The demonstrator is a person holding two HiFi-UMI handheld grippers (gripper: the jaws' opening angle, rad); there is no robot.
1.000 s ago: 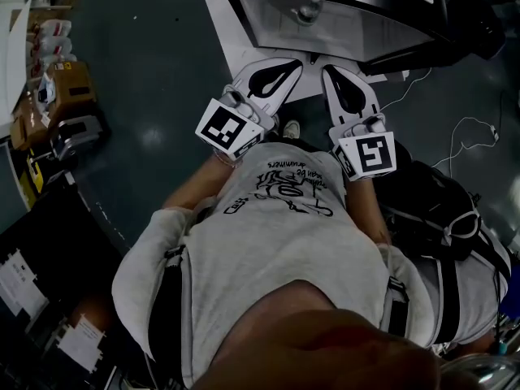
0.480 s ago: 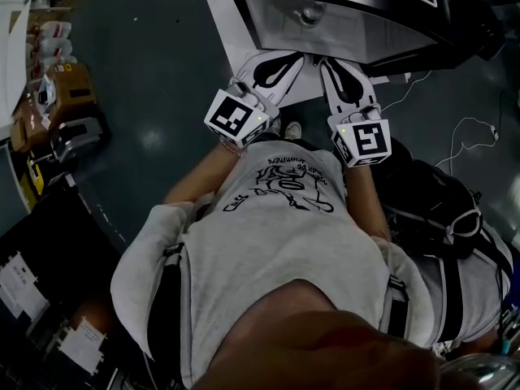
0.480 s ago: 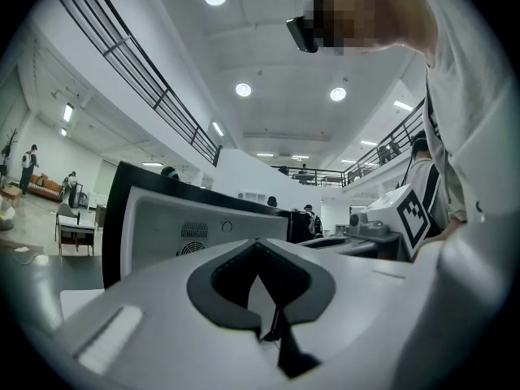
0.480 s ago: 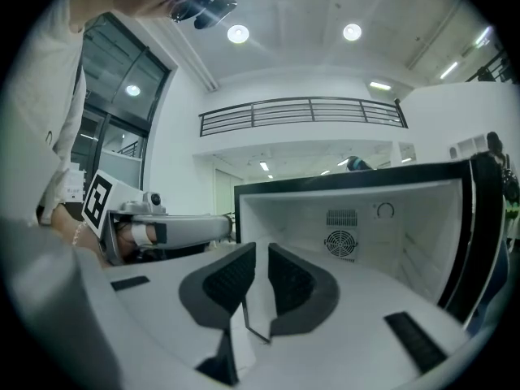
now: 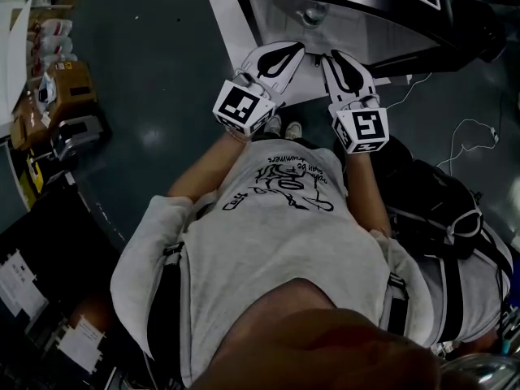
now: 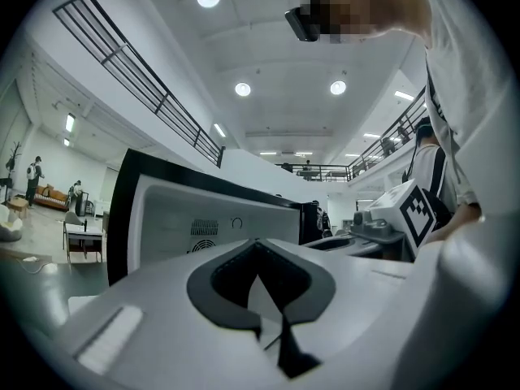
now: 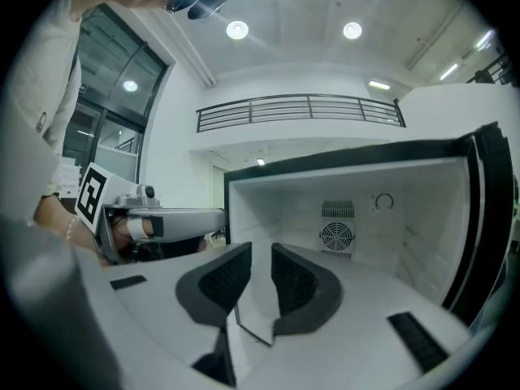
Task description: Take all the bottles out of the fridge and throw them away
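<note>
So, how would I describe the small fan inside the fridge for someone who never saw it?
Find the open fridge, a black-framed box with a white inside. On its back wall sits the fan: the only round grille, just below a rectangular slatted vent and lower left of the ring-shaped dial.

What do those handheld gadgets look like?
The left gripper and right gripper are white shells with dark pads and a cube of black-and-white square markers. The right's jaws are opening, empty. The person wears a grey short-sleeved T-shirt with black print.

fridge (image 5: 341, 23) cut off at upper edge, distant people (image 6: 33, 175) too small
</note>
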